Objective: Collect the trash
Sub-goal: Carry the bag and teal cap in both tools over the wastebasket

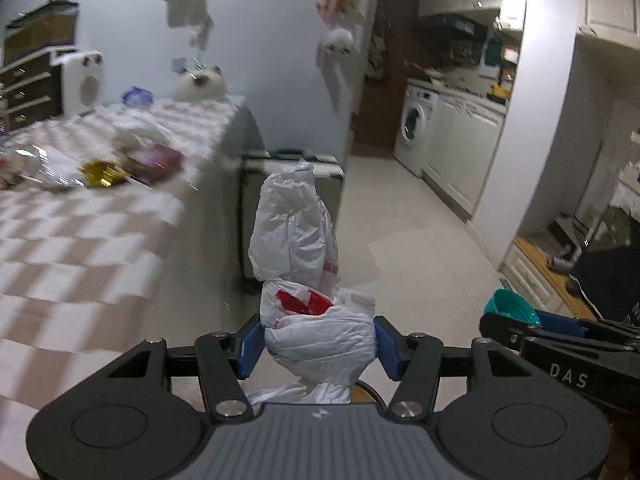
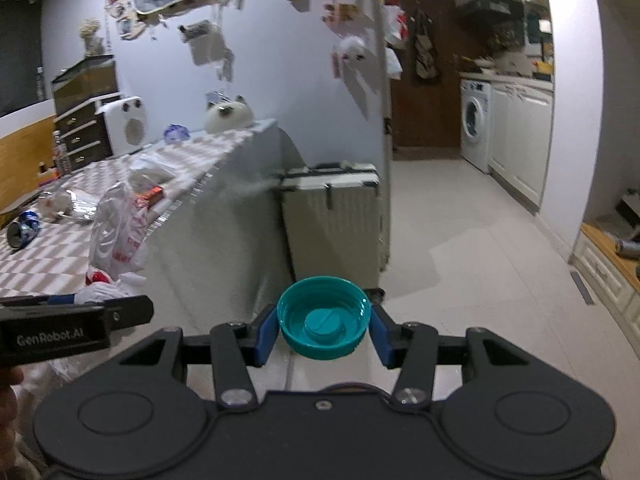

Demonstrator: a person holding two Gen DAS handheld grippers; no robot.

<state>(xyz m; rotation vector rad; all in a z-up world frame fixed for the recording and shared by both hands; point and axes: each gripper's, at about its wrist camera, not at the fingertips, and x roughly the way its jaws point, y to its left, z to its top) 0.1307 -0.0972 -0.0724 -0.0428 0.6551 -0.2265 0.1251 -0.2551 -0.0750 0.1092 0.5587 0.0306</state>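
My left gripper (image 1: 318,346) is shut on a crumpled white plastic bag (image 1: 296,232) with red print, held in the air off the table's right edge; the bag also shows in the right wrist view (image 2: 116,236). My right gripper (image 2: 324,330) is shut on a teal bottle cap (image 2: 324,316), held above the floor; the cap also shows in the left wrist view (image 1: 510,306). More trash lies on the checkered table (image 1: 80,240): a gold wrapper (image 1: 100,172), a red packet (image 1: 158,160), clear plastic (image 1: 40,166) and a crushed blue can (image 2: 24,228).
A pale suitcase (image 2: 332,216) stands on the floor against the table's end. A white heater (image 2: 124,124), a cat plush (image 2: 228,114) and dark drawers (image 2: 80,136) sit at the table's far side. The tiled floor runs to a washing machine (image 2: 476,120) and white cabinets.
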